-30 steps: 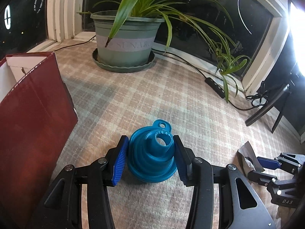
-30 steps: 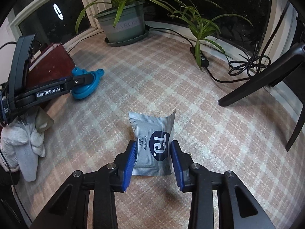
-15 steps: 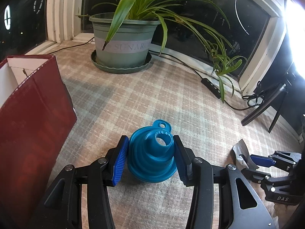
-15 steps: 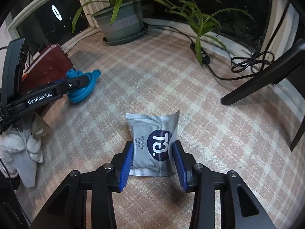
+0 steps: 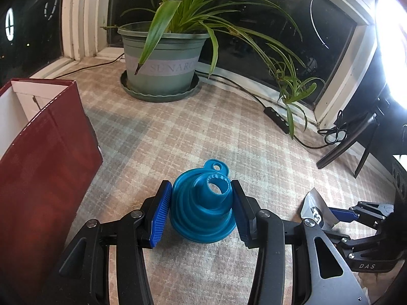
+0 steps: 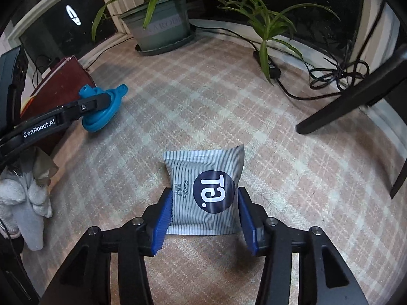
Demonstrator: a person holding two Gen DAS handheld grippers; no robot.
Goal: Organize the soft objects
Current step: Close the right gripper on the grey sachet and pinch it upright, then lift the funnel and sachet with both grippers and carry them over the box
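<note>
A blue collapsible funnel (image 5: 203,211) sits tilted between the pads of my left gripper (image 5: 199,195), which is shut on it just above the plaid carpet. The right wrist view shows the same funnel (image 6: 101,111) in that gripper (image 6: 84,106) beside the red box. A grey striped packet (image 6: 203,188) with a dark round logo lies flat on the carpet between the fingers of my right gripper (image 6: 203,198). Its jaws are opening, and the pads stand at the packet's sides without squeezing it. The packet (image 5: 314,208) and right gripper (image 5: 356,211) also show at the lower right of the left wrist view.
An open red box (image 5: 38,152) with a white inside stands at the left. A potted plant (image 5: 160,61), a power strip (image 5: 277,119) with cables and black chair legs (image 6: 351,96) line the window side. A pale fuzzy cloth shape (image 6: 25,198) hangs under the left gripper.
My right gripper's pads have spread apart, and the packet, pinched and buckled before, now lies flat. The left gripper and the funnel have stayed put.
</note>
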